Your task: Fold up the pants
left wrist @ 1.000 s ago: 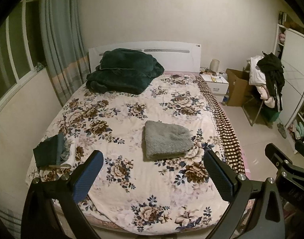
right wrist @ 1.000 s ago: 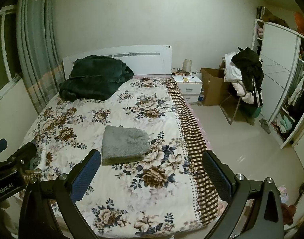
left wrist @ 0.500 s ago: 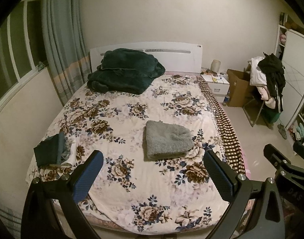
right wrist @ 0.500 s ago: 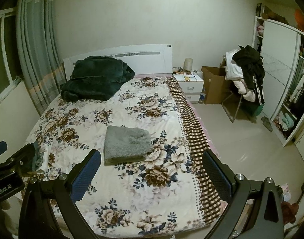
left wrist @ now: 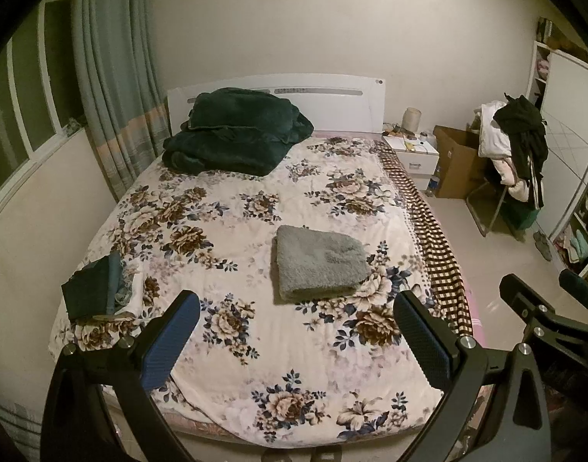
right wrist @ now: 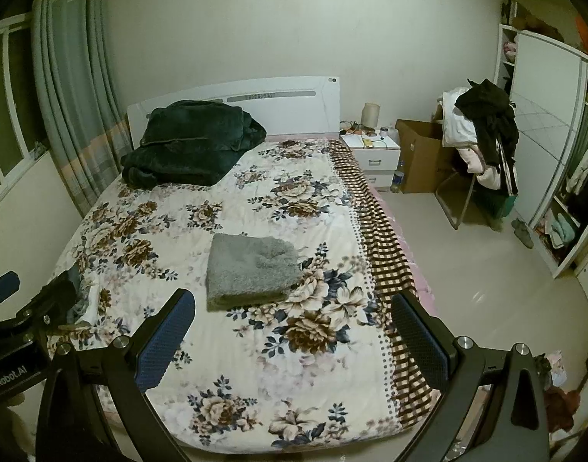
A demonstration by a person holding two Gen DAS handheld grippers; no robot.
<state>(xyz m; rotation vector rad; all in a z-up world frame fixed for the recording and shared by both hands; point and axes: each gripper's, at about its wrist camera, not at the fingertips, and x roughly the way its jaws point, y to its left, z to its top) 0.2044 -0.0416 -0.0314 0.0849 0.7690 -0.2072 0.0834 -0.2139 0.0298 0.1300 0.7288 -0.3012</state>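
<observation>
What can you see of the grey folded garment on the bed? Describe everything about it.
The grey folded garment looks like thick, fluffy fleece, folded into a neat, roughly square bundle, with stacked layers showing at its near edge. It lies flat on the floral bedspread, right of the middle of the bed. Only the bedspread touches it; both open grippers are clear of it.

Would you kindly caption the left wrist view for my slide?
Open left tool facing folded grey pants on the floral bed.
</observation>
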